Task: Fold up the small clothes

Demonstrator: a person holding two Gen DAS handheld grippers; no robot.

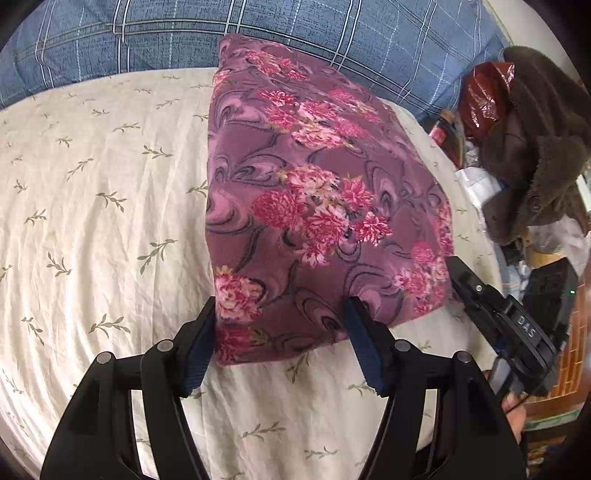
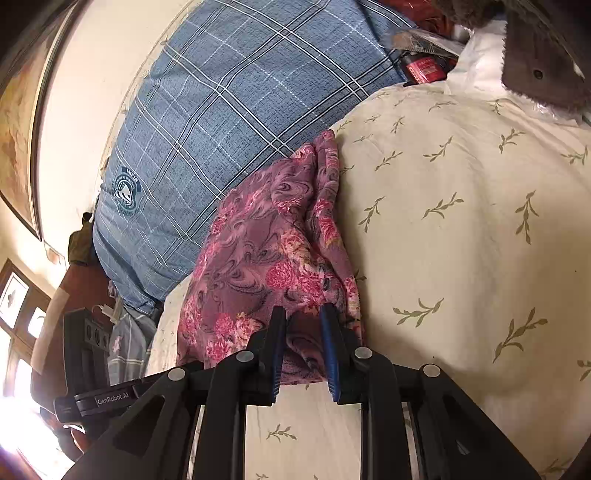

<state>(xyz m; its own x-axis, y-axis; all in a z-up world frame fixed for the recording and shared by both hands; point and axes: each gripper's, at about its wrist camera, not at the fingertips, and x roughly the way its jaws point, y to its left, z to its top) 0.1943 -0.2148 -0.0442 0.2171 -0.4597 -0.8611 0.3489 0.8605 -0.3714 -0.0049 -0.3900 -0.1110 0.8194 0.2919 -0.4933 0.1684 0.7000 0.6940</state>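
A purple floral garment (image 1: 314,206) lies folded flat on the cream leaf-print bedsheet (image 1: 92,221). My left gripper (image 1: 282,314) is open, its fingers straddling the garment's near edge, not clamped. My right gripper (image 1: 458,269) shows at the garment's right corner in the left wrist view. In the right wrist view my right gripper (image 2: 304,314) has its jaws partly closed with the garment's (image 2: 266,251) edge between them; the fabric is bunched there. The gap between the pads stays visible.
A blue plaid pillow (image 1: 295,33) lies at the head of the bed, also in the right wrist view (image 2: 207,122). A brown fur-trimmed coat (image 1: 535,155), a red bag (image 1: 484,92) and clutter sit to the right of the bed.
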